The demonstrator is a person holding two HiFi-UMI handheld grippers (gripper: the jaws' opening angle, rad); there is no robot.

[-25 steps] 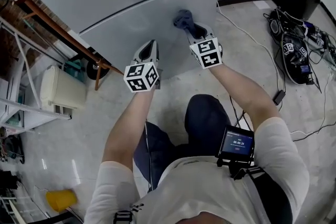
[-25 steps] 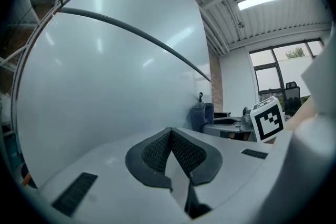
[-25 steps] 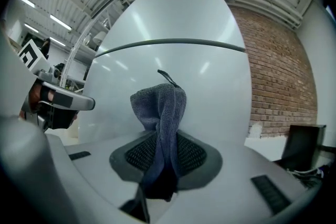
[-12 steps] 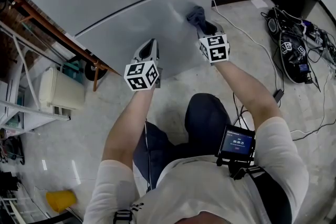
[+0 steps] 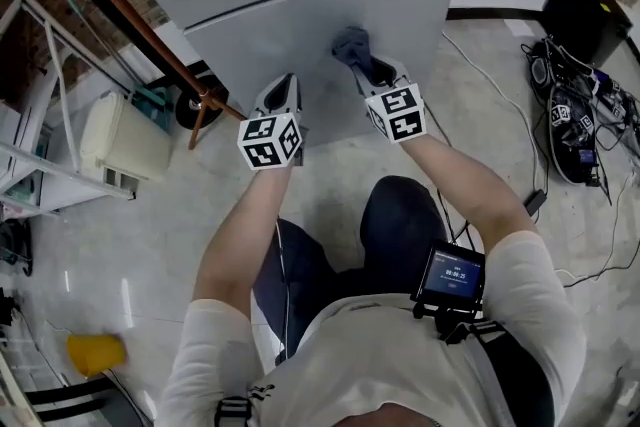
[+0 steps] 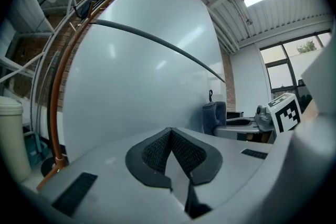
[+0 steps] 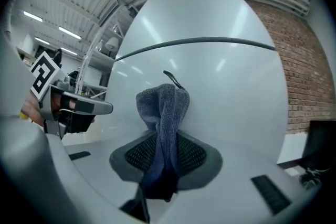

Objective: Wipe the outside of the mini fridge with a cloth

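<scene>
The mini fridge (image 5: 300, 25) is a pale grey box with a dark seam across its front; it fills the top of the head view. My right gripper (image 5: 368, 67) is shut on a blue-grey cloth (image 5: 350, 43), and the bunched cloth (image 7: 163, 113) presses against the lower fridge panel (image 7: 220, 92). My left gripper (image 5: 283, 93) is shut with nothing in it, its tip near the same panel (image 6: 131, 92), to the left of the cloth (image 6: 214, 116).
A copper pipe (image 5: 130, 20) runs down beside the fridge's left side. A white appliance (image 5: 125, 150) sits at the left, a yellow object (image 5: 95, 352) on the floor at the lower left. Cables and black equipment (image 5: 585, 105) lie at the right.
The right gripper has slid the cloth from near the fridge's right edge back leftward across the lower panel. The left gripper has stayed in place.
</scene>
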